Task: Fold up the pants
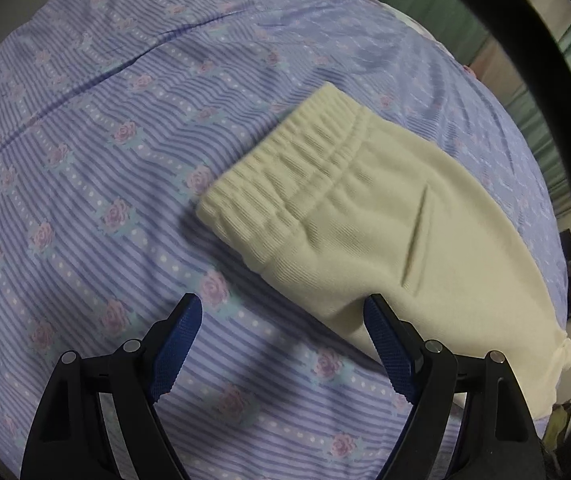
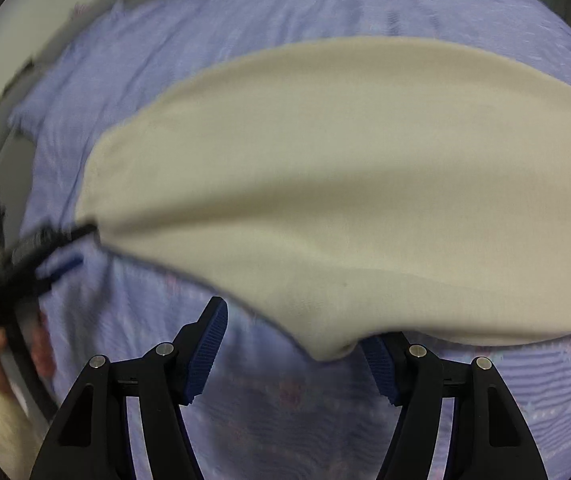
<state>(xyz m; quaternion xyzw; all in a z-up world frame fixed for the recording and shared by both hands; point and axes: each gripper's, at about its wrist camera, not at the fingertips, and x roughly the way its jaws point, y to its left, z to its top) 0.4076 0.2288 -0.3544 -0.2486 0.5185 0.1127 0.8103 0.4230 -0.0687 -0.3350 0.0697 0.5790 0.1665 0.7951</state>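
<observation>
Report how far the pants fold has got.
Done: the pants lie on the bedspread in a narrow strip, waistband flat. In hand: nothing is gripped; the left tool and the right tool hang open at the near edge. Left: the fold along the length.

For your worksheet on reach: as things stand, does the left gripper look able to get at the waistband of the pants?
Probably yes. The left gripper is open over the bedsheet, and the waistband of the pants lies flat just ahead, with nothing between.

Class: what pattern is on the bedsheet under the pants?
Lilac-blue stripes with pink roses, on the bedsheet; clearest in the left wrist view.
</observation>
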